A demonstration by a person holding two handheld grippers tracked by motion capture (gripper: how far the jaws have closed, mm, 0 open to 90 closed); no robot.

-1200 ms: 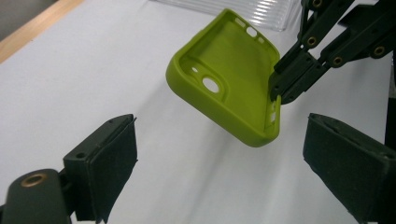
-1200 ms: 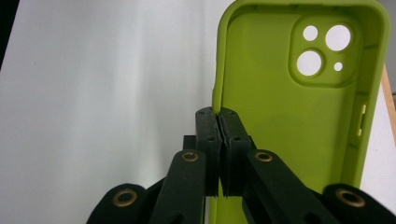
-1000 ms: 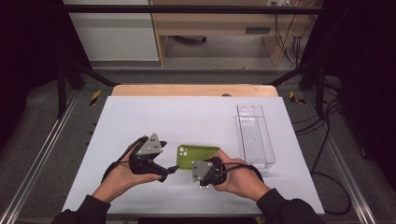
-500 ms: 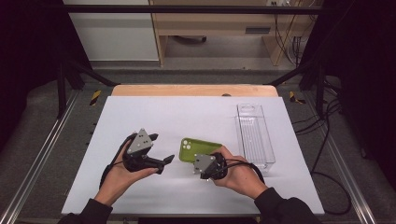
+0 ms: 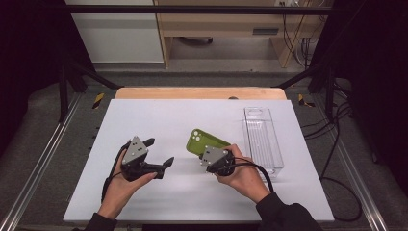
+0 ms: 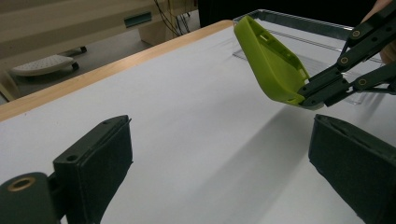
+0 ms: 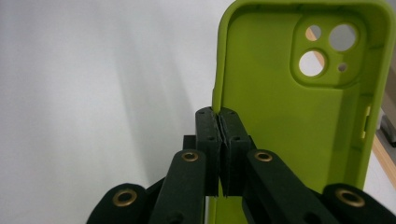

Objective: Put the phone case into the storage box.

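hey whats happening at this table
A person works at a white table with a gripper in each hand. The right gripper is shut on the side wall of a green phone case and holds it tilted up off the table. The left gripper hangs open to the left of the case, with nothing between its jaws. A clear plastic tray stands to the right, apparently with nothing in it.

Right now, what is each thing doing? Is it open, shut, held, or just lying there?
Green phone case: empty, pinched by its side wall, tilted up off the table.
Right gripper: shut on the case's edge.
Left gripper: open, nothing between its jaws, apart from the case.
Clear tray: upright, empty, resting on the table beside the case.
White table: flat, bearing the tray.
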